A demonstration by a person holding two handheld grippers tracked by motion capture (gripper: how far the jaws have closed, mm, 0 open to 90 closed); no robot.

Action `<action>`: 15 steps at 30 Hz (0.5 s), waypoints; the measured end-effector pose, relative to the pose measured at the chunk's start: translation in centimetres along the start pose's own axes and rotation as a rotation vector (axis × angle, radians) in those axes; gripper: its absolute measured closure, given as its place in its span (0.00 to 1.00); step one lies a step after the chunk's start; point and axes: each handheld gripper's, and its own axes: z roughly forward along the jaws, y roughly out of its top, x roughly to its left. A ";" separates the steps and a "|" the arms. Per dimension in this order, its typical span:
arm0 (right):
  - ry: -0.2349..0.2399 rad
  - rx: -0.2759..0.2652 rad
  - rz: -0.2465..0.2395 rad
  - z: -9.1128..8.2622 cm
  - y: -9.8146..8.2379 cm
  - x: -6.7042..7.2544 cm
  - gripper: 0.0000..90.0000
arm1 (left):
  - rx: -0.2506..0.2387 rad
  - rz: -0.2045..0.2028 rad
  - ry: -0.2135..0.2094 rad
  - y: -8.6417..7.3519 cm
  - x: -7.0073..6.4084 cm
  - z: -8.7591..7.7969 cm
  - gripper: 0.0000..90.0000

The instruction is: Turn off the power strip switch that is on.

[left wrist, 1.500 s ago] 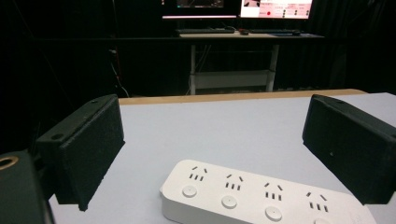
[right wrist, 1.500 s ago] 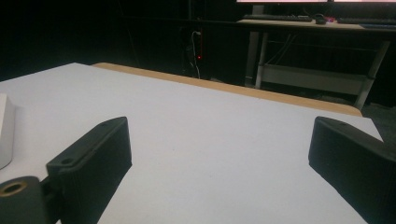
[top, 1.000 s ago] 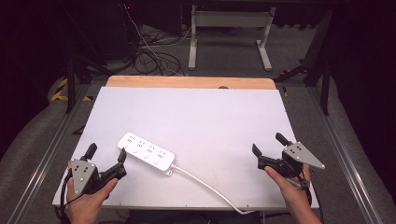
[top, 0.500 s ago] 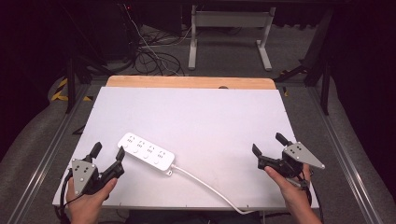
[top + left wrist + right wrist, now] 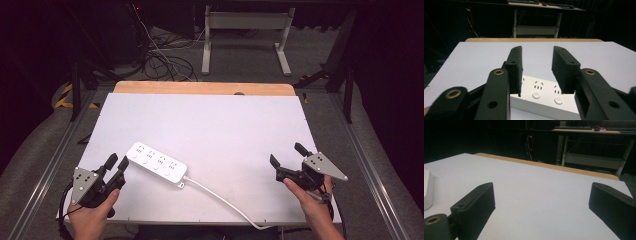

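White plastic power strip lies near the table's front left, just ahead of the left gripper, whose jaws stand apart, empty. Right gripper gapes wide, well apart. Likely rigid, light, smooth: grasp across its narrow body; cord trails.
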 end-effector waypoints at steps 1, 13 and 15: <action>0.000 0.000 0.000 0.0 0.0 0.0 0.08 | 0.000 0.000 0.000 0.0 0.0 0.0 0.72; 0.003 0.006 0.002 0.0 0.0 0.1 0.08 | 0.079 -0.010 -0.040 0.6 0.3 -0.5 0.96; 0.005 0.006 0.000 0.0 0.0 0.1 0.08 | 0.087 -0.012 -0.044 0.6 0.3 -0.5 0.99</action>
